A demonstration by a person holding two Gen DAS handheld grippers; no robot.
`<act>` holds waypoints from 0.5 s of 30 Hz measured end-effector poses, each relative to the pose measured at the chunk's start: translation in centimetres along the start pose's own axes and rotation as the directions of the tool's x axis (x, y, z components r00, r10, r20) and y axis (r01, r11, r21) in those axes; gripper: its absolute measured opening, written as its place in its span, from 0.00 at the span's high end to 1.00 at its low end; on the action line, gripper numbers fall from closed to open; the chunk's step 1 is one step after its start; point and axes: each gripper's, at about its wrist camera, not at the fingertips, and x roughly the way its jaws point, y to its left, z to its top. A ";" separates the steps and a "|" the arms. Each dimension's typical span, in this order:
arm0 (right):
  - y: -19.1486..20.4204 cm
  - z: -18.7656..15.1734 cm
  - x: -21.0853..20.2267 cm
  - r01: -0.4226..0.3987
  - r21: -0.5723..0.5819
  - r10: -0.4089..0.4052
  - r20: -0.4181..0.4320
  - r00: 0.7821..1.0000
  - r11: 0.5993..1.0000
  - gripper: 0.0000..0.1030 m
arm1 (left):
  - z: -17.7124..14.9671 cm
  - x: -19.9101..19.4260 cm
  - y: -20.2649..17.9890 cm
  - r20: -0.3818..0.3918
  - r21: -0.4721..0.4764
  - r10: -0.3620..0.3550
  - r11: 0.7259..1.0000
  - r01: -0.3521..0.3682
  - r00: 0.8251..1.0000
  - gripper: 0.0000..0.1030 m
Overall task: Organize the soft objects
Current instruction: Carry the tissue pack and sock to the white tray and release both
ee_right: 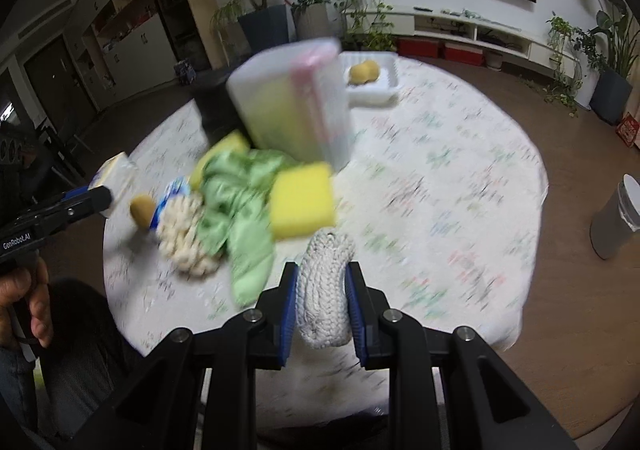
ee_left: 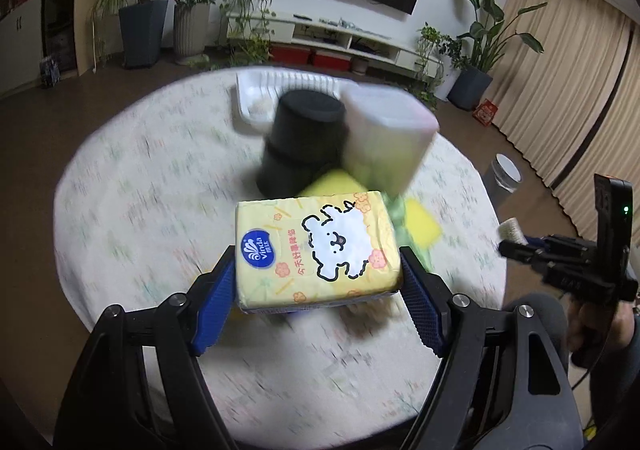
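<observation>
A: Left gripper (ee_left: 318,274) status?
B: Clamped on the yellow tissue pack (ee_left: 316,250) — blue pads press both short sides, pack is lifted clear of the tabletop (ee_left: 140,190).
A: Right gripper (ee_right: 322,304)?
B: Squeezed onto a white crocheted ring (ee_right: 326,290), held upright between the pads, also off the tabletop.
A: What's left on the cloth?
B: A pile near the middle: green fabric (ee_right: 240,206), yellow sponge (ee_right: 302,202) touching it, a knobbly cream knit piece (ee_right: 184,238) just beside the fabric, a small tan ball (ee_right: 142,210) near the edge. (Something blue-and-white sits tucked behind the knit piece; too blurred to name.)
A: Containers?
B: Translucent bin (ee_right: 296,102) with pink trim stands behind the pile. A black cylinder (ee_left: 300,146) is right beside it in the left wrist view. White tray (ee_right: 380,86) further back holds two yellowish round things.
A: Second sponge?
B: Looks like one — a yellow sponge corner (ee_left: 330,184) shows between the black cylinder and the tissue pack. Heavy motion blur, so not certain.
A: Hands?
B: One hand (ee_right: 28,302) visible on the left gripper handle.
</observation>
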 end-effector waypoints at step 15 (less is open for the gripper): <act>-6.6 20.6 3.6 0.085 -0.178 -0.065 0.114 0.991 0.980 0.75 | 21.5 8.5 4.5 0.016 0.161 0.054 0.985 -0.056 0.998 0.28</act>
